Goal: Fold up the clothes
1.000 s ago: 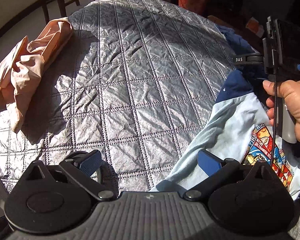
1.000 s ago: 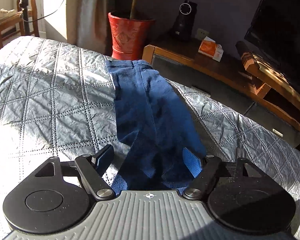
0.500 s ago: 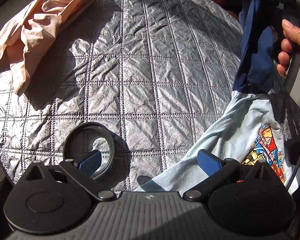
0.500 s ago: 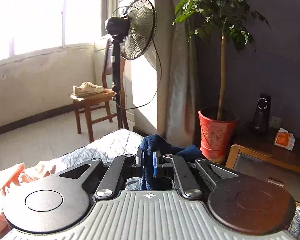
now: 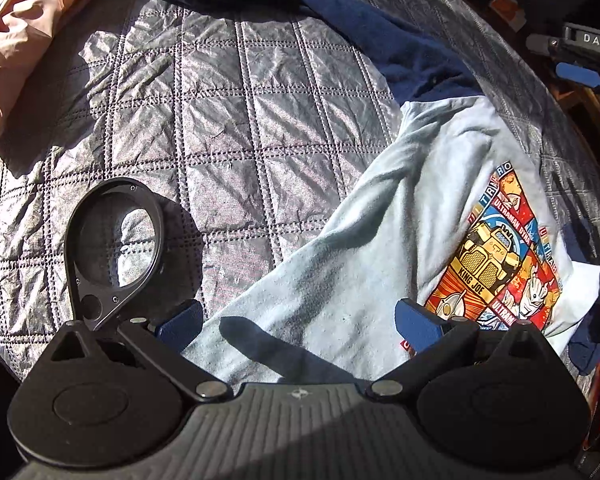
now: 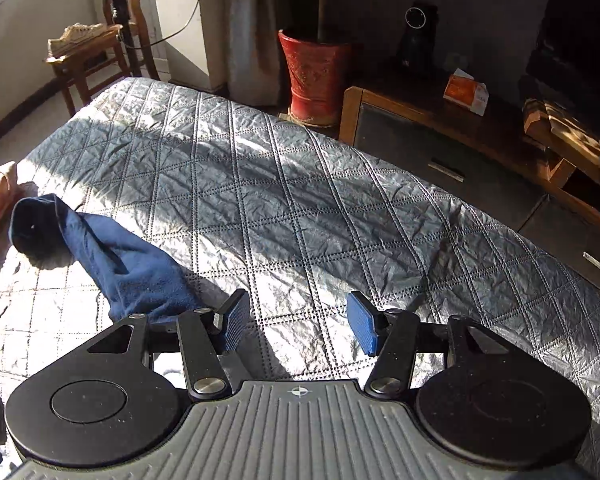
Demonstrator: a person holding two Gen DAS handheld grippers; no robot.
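Sunlit room, grey quilted cover (image 6: pixel 300 200) with stitched diamond grid, crinkled sheen, hard shadows across it. Behind: red glazed pot (image 6: pixel 318 76), wooden chair (image 6: pixel 88 64) with pale shoes on seat, low wooden cabinet (image 6: pixel 440 140) with orange tissue box (image 6: pixel 466 94), dark speaker (image 6: pixel 416 40).

Right gripper (image 6: pixel 298 322): jaws apart and opening, nothing between them, only bare quilt below. Blue ribbed pads (image 6: pixel 362 322) clear of fabric. Navy sleeve (image 6: pixel 112 260) of the shirt just left of the left finger, soft fleecy knit, twisted into a rope, cuff end folded over near the far-left edge. Not gripped.

Left gripper (image 5: pixel 300 326): jaws wide apart, pointing steeply down over the shirt's lower part. Light blue shirt (image 5: pixel 380 240) between the fingers, underneath; pads not pressing on it. Contact with the cloth not clear from this angle. Round black-rimmed lens (image 5: pixel 118 236) hinged off the left finger, hanging over the quilt.

Shirt lying on the right half of the cover, pale blue jersey body, wrinkled, one edge running diagonally. Bright cartoon print (image 5: pixel 496 256) in red, yellow, blue panels on the chest. Navy sleeve stretched from the shoulder toward the far side of the cover. Peach garment (image 5: pixel 16 40) crumpled at the far-left edge, smooth thin weave, well apart from the shirt.
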